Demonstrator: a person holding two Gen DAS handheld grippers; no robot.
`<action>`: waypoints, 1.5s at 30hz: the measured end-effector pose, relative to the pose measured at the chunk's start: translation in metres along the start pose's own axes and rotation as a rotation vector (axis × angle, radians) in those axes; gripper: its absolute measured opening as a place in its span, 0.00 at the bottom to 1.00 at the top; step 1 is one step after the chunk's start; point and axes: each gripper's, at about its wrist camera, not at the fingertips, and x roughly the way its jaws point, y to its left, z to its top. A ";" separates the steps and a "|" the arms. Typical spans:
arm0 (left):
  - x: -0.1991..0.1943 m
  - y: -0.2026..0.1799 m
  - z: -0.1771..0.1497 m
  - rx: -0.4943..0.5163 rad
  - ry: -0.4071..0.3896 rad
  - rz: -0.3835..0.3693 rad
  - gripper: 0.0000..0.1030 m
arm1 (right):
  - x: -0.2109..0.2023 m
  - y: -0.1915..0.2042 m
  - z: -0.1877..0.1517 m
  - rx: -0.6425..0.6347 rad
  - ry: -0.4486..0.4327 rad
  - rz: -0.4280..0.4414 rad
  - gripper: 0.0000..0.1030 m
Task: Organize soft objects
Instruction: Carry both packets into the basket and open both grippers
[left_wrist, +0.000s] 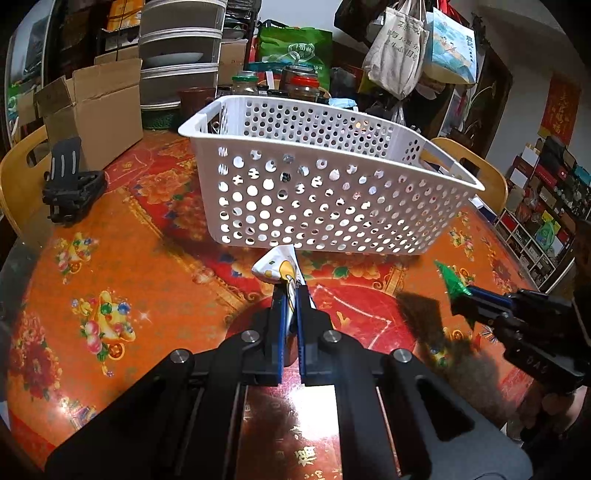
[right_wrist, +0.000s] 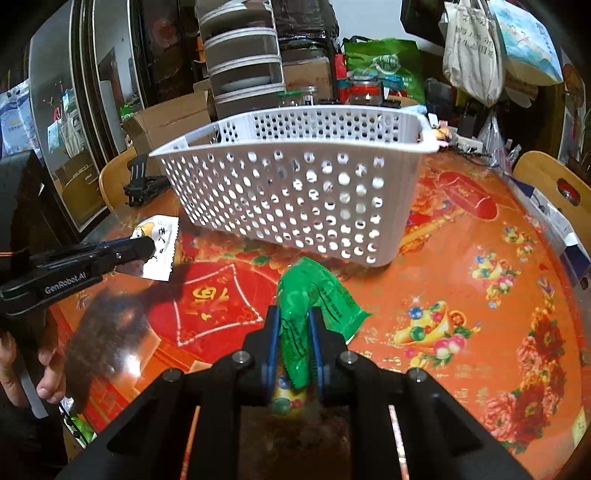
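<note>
Cluttered home — jars (left_wrist: 243, 84), tote bags (left_wrist: 397, 55)

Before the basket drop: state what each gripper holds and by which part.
Left gripper: white printed packet, pinched at its lower end. Right gripper: green packet, pinched across its middle.

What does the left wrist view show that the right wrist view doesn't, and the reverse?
Left wrist only: the left tongs seen from behind, shut on the white packet.
Right wrist only: printed text along the green packet, and a hand gripping the left tool's handle.
Both: the white perforated basket, the red patterned tablecloth, each packet pinched in its tongs, the right tongs on the green one.
</note>
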 end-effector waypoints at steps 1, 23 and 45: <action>-0.001 0.000 0.001 0.000 -0.001 0.000 0.04 | -0.003 0.001 0.001 -0.001 -0.004 0.003 0.13; -0.079 -0.031 0.106 0.105 -0.140 -0.022 0.04 | -0.091 0.007 0.112 -0.104 -0.182 -0.033 0.13; 0.087 -0.030 0.195 0.083 0.185 0.088 0.04 | 0.070 -0.016 0.175 -0.053 0.112 -0.013 0.13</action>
